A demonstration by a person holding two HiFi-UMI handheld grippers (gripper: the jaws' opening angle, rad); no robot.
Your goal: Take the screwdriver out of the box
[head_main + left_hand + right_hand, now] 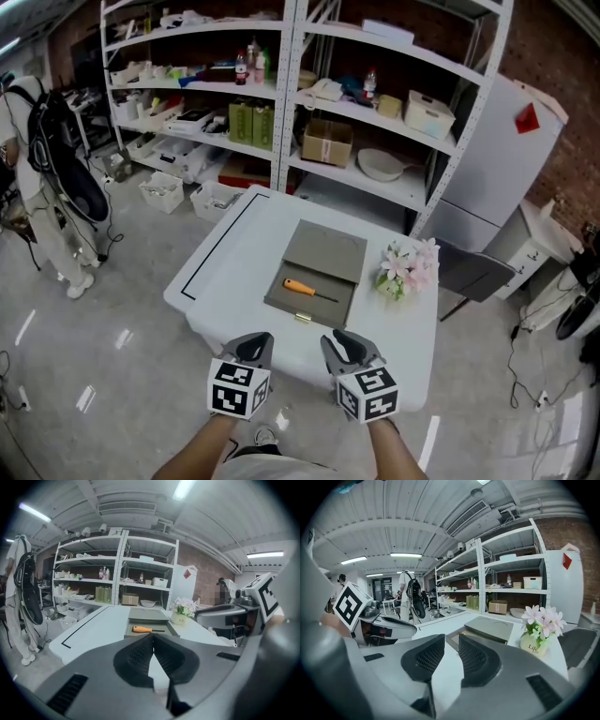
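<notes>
The right gripper (339,342), spread and empty, is to be aligned across the orange-handled metal screwdriver (300,288) in the open flat grey box (319,309), with the pressed-together left gripper (255,343) kept clear.

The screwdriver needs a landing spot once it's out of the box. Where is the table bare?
The widest bare patch of the table lies left of the box, out to the black line. A narrower strip runs along the near edge before the box. Right of the box the flower pot crowds it.
</notes>
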